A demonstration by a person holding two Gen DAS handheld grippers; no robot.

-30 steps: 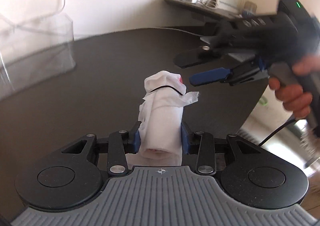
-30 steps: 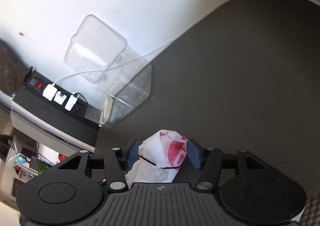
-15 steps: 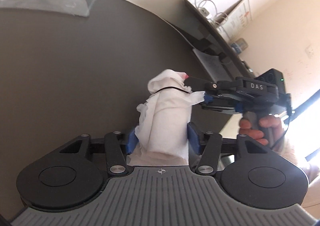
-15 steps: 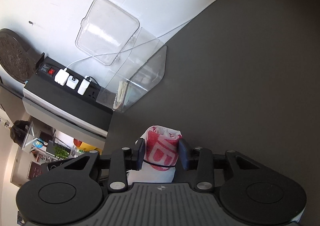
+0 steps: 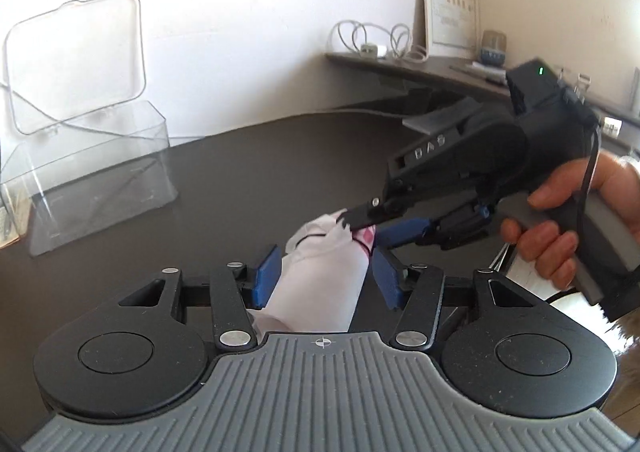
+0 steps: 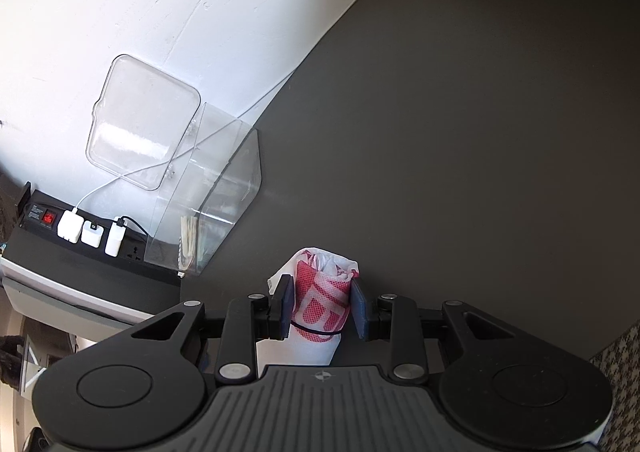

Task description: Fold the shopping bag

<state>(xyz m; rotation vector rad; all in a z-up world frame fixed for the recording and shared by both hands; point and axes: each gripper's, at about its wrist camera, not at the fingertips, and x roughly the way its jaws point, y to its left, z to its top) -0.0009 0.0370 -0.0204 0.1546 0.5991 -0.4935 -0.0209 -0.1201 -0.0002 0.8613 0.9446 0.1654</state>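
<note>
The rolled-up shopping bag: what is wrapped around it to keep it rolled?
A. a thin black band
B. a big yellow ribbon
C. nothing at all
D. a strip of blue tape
A. In the right wrist view a thin black band circles the rolled shopping bag, white with red print, which sits between the fingers of the right gripper.

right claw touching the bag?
Touching. In the right wrist view the right claw pads press both sides of the rolled bag; no gap shows.
</note>
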